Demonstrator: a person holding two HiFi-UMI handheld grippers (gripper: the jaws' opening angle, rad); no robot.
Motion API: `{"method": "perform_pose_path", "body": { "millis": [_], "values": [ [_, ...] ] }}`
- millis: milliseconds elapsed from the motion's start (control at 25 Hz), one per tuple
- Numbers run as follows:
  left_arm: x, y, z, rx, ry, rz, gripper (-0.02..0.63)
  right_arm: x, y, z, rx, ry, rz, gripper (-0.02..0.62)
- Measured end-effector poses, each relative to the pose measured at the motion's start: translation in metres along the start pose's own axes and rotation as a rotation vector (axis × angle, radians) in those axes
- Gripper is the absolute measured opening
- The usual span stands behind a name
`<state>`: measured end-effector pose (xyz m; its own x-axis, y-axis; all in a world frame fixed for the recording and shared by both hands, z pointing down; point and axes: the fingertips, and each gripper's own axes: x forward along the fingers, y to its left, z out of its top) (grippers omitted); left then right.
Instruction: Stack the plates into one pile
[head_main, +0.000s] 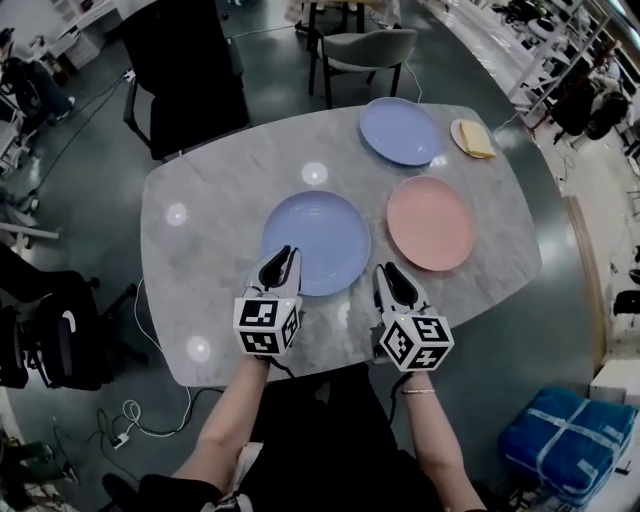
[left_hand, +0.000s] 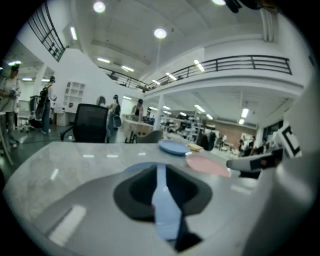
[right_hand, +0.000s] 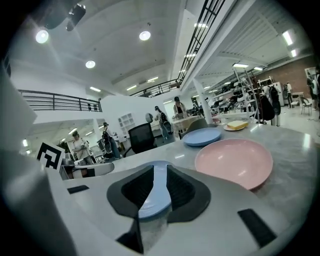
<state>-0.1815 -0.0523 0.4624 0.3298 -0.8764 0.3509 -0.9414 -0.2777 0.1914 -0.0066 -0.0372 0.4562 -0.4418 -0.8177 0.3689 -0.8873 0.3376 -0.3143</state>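
Observation:
Three plates lie apart on the marble table (head_main: 200, 260). The near blue plate (head_main: 320, 240) is in the middle, a pink plate (head_main: 430, 222) is to its right, and a second blue plate (head_main: 400, 130) is at the far side. My left gripper (head_main: 282, 262) rests at the near blue plate's front left rim. My right gripper (head_main: 388, 280) sits just off that plate's front right rim. Both grippers' jaws stand a little apart, and the near blue plate (left_hand: 162, 200) (right_hand: 152, 197) shows through each gap, with nothing pressed between the pads. The pink plate (right_hand: 235, 161) lies right of the right gripper.
A small yellow dish (head_main: 472, 138) holding a yellow block sits at the table's far right. A black chair (head_main: 185, 70) and a grey chair (head_main: 365, 50) stand behind the table. A blue bundle (head_main: 570, 450) lies on the floor at the right.

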Motion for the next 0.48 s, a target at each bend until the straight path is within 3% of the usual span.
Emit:
{"method": "perform_pose_path", "body": {
  "millis": [120, 320, 480],
  "values": [
    [0.004, 0.018, -0.006, -0.021, 0.013, 0.056, 0.074, 0.021, -0.006, -0.001, 0.003, 0.034, 0.012, 0.094],
    [-0.005, 0.050, -0.027, -0.088, 0.053, 0.221, 0.104, 0.057, -0.006, -0.016, -0.025, 0.148, 0.090, 0.153],
    [-0.002, 0.067, -0.041, -0.122, 0.091, 0.287, 0.123, 0.068, -0.012, -0.026, -0.037, 0.192, 0.078, 0.174]
  ]
}}
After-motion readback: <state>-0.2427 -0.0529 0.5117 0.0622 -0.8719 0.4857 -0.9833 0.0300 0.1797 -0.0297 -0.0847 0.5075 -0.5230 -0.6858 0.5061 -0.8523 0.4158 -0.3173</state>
